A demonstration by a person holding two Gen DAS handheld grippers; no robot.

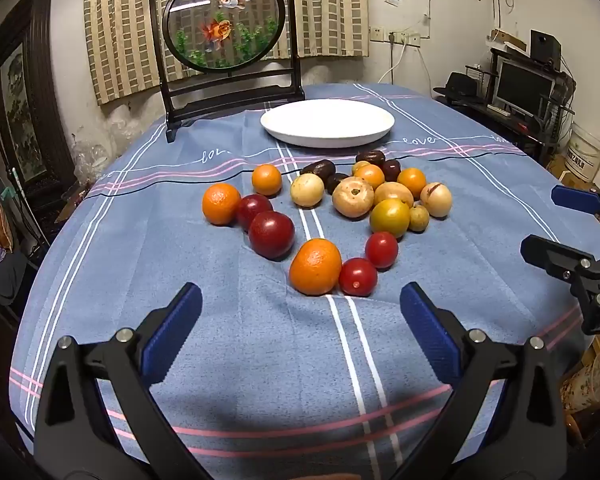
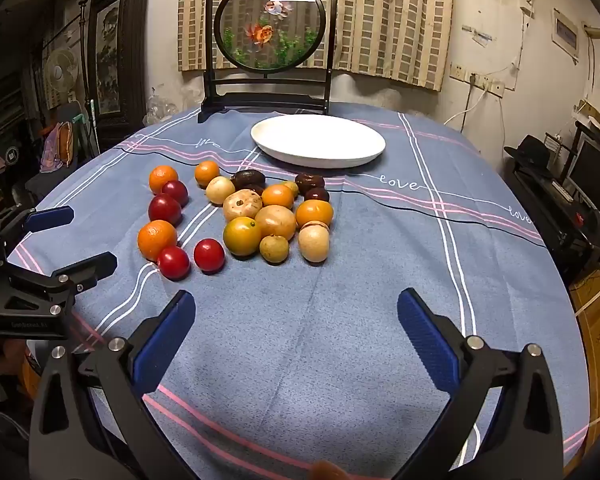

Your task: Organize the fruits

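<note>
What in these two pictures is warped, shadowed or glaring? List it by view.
Left wrist view: the table bulges round, black corners, a dark shadow near the left gripper. Right wrist view: same bulge, a light streak on the goldfish screen, fruit sharp.

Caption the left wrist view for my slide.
Open left gripper faces loose fruit before an empty white plate.

Domestic living room. Indicators: clothed table at centre, curtain and goldfish screen at top, monitor at right, framed painting at left.
</note>
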